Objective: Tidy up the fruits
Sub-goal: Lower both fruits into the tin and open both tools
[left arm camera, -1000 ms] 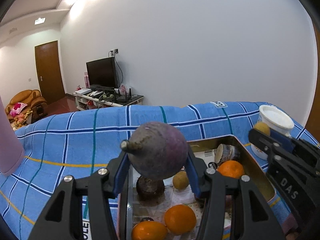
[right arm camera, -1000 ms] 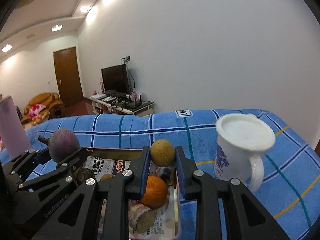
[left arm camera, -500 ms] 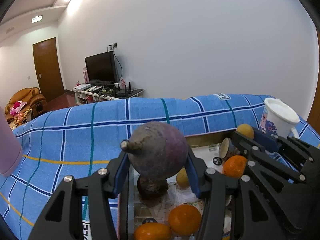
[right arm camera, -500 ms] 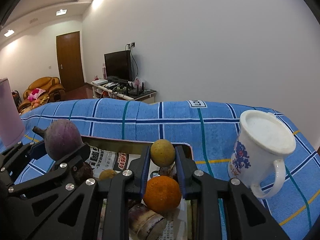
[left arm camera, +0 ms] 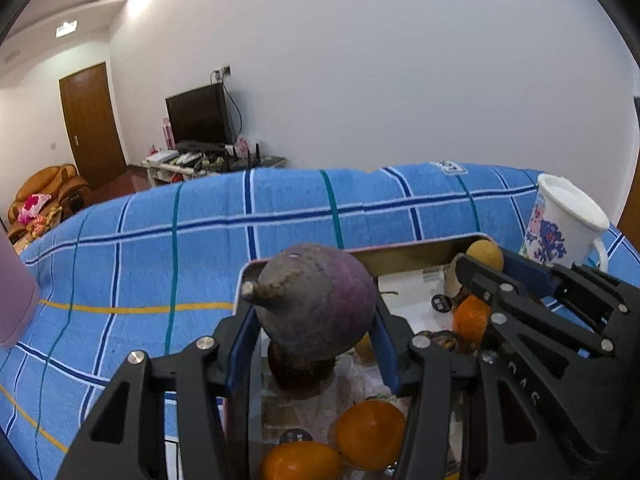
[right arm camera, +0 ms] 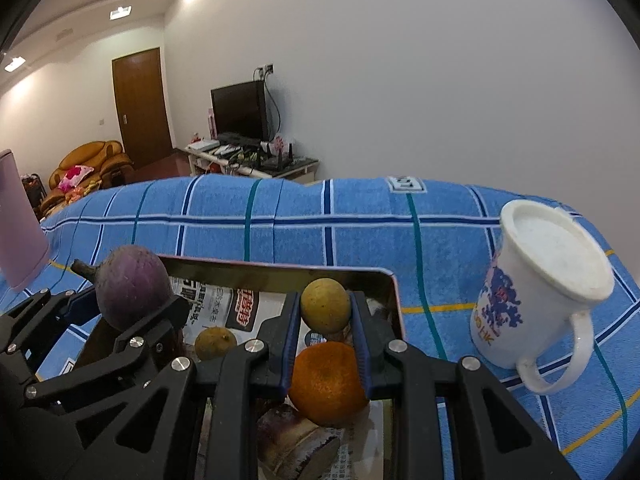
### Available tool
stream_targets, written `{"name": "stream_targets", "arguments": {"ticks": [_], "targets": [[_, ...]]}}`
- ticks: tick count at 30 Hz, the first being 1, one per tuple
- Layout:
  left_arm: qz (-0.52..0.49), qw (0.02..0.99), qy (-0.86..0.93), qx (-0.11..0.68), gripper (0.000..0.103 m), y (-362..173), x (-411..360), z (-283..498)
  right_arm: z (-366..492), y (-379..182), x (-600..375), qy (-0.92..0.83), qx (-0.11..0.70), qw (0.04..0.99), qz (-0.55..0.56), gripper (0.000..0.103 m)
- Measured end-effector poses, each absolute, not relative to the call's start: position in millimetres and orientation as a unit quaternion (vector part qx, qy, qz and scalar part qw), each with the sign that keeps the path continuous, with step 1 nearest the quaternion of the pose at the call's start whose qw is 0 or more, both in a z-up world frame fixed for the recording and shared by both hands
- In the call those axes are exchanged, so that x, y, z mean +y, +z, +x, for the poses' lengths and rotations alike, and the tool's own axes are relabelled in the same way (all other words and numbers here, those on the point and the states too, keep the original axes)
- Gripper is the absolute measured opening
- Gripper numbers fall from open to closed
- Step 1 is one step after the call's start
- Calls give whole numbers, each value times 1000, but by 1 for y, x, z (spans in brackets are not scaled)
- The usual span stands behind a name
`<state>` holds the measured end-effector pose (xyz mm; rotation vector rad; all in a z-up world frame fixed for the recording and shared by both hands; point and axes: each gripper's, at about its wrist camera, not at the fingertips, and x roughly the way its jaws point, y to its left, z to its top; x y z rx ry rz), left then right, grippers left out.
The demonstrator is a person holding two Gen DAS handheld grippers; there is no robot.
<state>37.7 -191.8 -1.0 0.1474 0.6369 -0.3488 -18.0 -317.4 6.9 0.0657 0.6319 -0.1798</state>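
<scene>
My left gripper (left arm camera: 312, 312) is shut on a large purple round fruit with a stub stem (left arm camera: 316, 300), held above the left end of a metal tray (left arm camera: 408, 245). My right gripper (right arm camera: 325, 312) is shut on a small yellow-green round fruit (right arm camera: 325, 305), held above the tray's right end (right arm camera: 394, 280). In the tray lie oranges (left arm camera: 370, 432) (right arm camera: 326, 380), a small yellow fruit (right arm camera: 215, 343), a dark fruit (left arm camera: 300, 372) and a cut brown piece (right arm camera: 296, 436) on newspaper. Each gripper shows in the other's view, the left (right arm camera: 132, 300) and the right (left arm camera: 486, 258).
A blue checked cloth (left arm camera: 200, 248) covers the table. A white printed mug (right arm camera: 540, 276) stands right of the tray, also in the left wrist view (left arm camera: 560, 224). A pink container (right arm camera: 18, 220) stands at the far left. A TV stand and sofa are beyond.
Both grippers have moved lower and closer over the tray, each still holding its fruit. The mug has shifted right in both views.
</scene>
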Motion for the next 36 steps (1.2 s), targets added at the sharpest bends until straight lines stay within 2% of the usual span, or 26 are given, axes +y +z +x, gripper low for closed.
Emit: {"name": "stream_targets", "arguments": {"ticks": [6,36], "targets": [[70,923,-169,339,54,-9,-192,44,-10,0,-318,-78,332,939,37,27],[98,921,-168,337,54,-9,-196,38,-8,-9,-315,-32,336,941,34,27]]}}
